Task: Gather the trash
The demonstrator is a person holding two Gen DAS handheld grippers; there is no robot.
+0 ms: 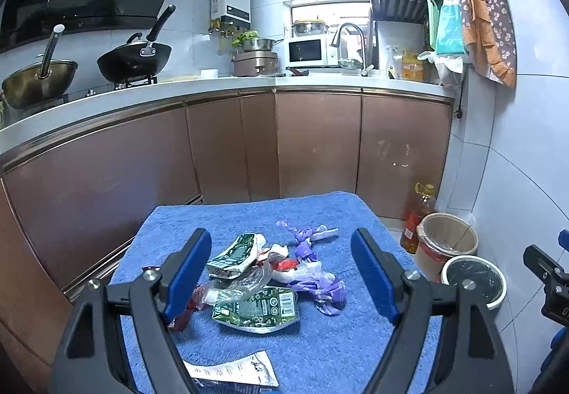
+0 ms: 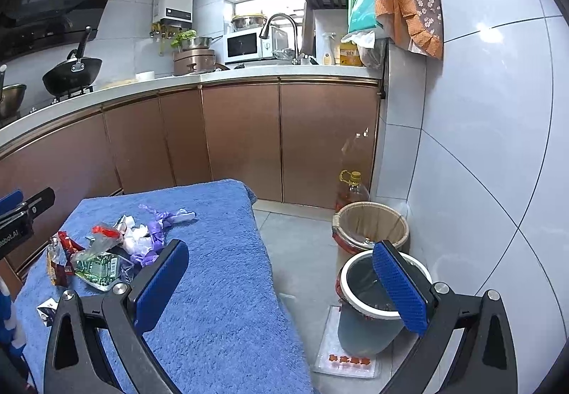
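Observation:
A pile of trash lies on a blue towel [image 1: 320, 351] [image 2: 220, 287]: green wrappers [image 1: 256, 308] [image 2: 101, 269], purple plastic [image 1: 313, 273] [image 2: 156, 234], red wrappers [image 1: 181, 315] [image 2: 67, 251], clear film and a white receipt [image 1: 234, 372]. My left gripper [image 1: 284, 276] hovers open over the pile, nothing between its blue pads. My right gripper [image 2: 284, 283] stands open and empty past the towel's right edge, above the floor. A white-rimmed bin [image 2: 377, 301] [image 1: 474, 282] lined with a dark bag stands on the floor to the right.
A cardboard-coloured bucket [image 2: 370, 227] [image 1: 448, 241] and an oil bottle [image 2: 352, 191] [image 1: 418, 216] stand behind the bin, by the tiled wall [image 2: 480, 145]. Brown cabinets [image 1: 249, 152] with a worktop holding woks, a microwave and a sink run behind the towel.

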